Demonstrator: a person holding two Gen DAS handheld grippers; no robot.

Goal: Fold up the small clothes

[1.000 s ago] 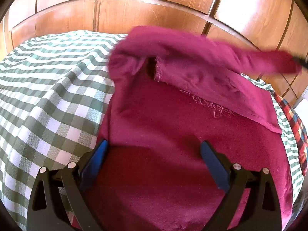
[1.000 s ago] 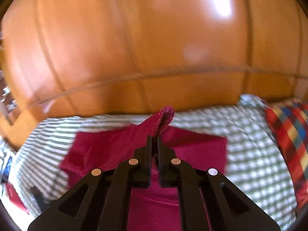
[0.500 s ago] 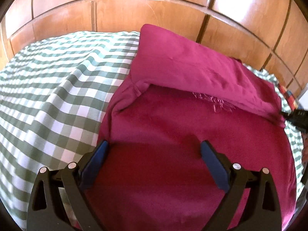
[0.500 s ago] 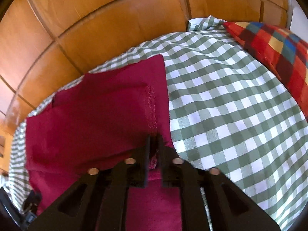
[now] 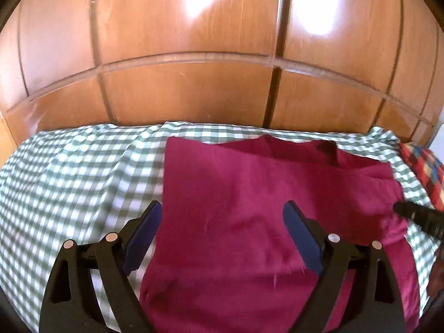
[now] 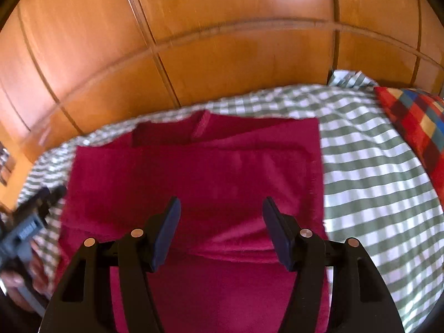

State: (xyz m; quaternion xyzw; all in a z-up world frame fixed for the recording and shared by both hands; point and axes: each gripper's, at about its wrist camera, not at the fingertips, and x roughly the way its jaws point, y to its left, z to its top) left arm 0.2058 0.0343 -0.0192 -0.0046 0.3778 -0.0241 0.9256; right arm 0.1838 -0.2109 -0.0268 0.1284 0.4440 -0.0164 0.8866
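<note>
right gripper point(image 6: 220, 229) jaws now parted, released sleeve point(image 6: 249, 163) lies folded across garment point(image 5: 263, 222)

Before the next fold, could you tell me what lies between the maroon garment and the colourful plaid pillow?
In the right wrist view, only bare green checked bedcover separates the maroon garment from the plaid pillow.

A: Where does the left wrist view sit?
B: Low over the near edge of the checked bed cover point(image 5: 69, 183), facing the wooden panelled wall point(image 5: 194, 55), with the maroon shirt point(image 5: 249, 208) close below.
A: And the right wrist view?
B: Same direction, nearer the bed's right edge. Both share the shirt point(image 6: 208, 172), cover point(image 6: 374, 188), wall point(image 6: 222, 55) and plaid pillow point(image 6: 416, 116).
</note>
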